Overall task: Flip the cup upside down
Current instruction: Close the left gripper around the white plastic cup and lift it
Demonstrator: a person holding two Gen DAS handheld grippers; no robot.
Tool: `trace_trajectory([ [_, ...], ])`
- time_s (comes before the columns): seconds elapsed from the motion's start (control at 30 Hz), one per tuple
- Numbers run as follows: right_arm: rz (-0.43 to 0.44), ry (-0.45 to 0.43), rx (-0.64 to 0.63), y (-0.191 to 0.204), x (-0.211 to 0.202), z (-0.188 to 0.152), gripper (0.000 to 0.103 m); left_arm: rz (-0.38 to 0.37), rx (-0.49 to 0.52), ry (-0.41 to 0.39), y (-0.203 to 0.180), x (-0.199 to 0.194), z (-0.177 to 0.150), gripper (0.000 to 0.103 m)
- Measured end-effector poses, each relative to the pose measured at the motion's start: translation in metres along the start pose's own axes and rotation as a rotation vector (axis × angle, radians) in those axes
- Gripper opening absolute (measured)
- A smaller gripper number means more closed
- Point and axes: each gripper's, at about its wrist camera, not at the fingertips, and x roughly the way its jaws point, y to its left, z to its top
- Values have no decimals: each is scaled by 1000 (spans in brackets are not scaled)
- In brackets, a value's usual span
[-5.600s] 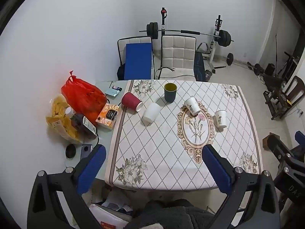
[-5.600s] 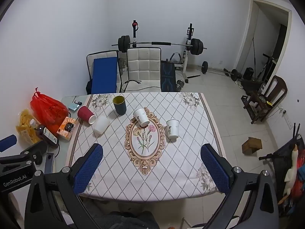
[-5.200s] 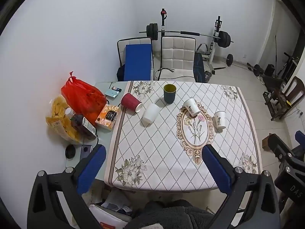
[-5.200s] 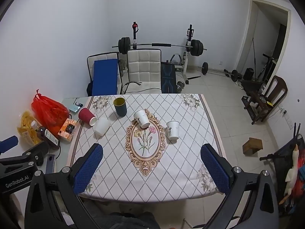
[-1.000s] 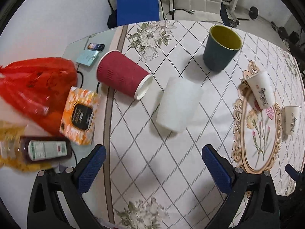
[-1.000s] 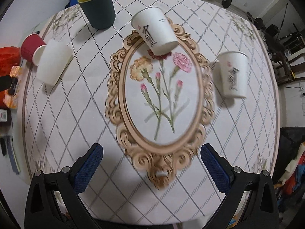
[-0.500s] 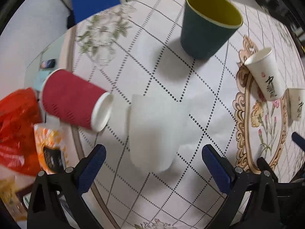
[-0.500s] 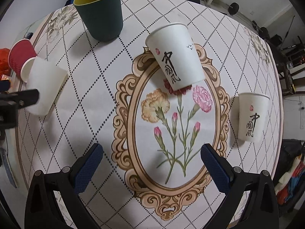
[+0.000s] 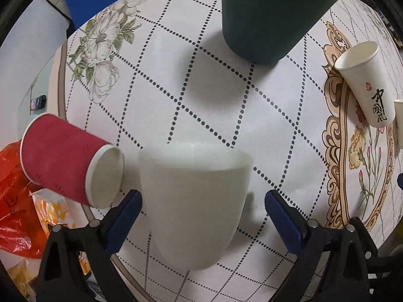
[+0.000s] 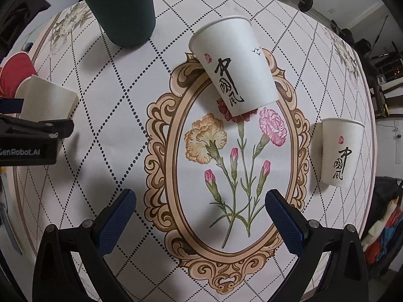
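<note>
the plain white cup [image 9: 196,201] lies on its side on the table [image 9: 201,95], between the spread-apart fingers [image 9: 126,211] of the left gripper [image 9: 204,214], with a gap on the right side. a red cup [image 9: 65,158] lies just beside it; a dark green cup [image 9: 267,17] stands beyond. the right gripper [image 10: 201,214] hangs with its fingers apart over the flower medallion [image 10: 226,166], near two printed paper cups [image 10: 234,68].

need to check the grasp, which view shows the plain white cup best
The left wrist view. The plain white cup fills the centre there, between the open fingers of the left hand-held gripper, beside the red cup. The right wrist view shows it only small at the left edge, partly hidden behind the left hand-held gripper.
</note>
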Motion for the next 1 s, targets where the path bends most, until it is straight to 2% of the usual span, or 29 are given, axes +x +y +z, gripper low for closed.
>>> trace_trajectory([
  [0.03,0,1,4,0,1,0,103,3,6,5,0,1,1,91],
  [0.13,1,1,6,-1,0,1,103,8,14,4,-1,4,3,90],
  [0.17,0,-1,6,-1,-1,2,103,10,15,4,-5,6,5,85],
  [0.2,0,-4,4,-1,-1,4,103,14,14,8,-8,11,8,76],
  [0.27,0,-6,2,-1,-1,6,103,12,11,24,-6,17,10,70],
  [0.57,11,-17,9,-3,-2,13,103,17,-10,3,-7,19,0,69],
  [0.8,15,-28,25,-10,-6,9,103,-61,-96,27,9,8,-12,68],
  [1.0,17,-29,34,-23,-9,-3,103,-145,-167,62,20,-4,-36,68],
])
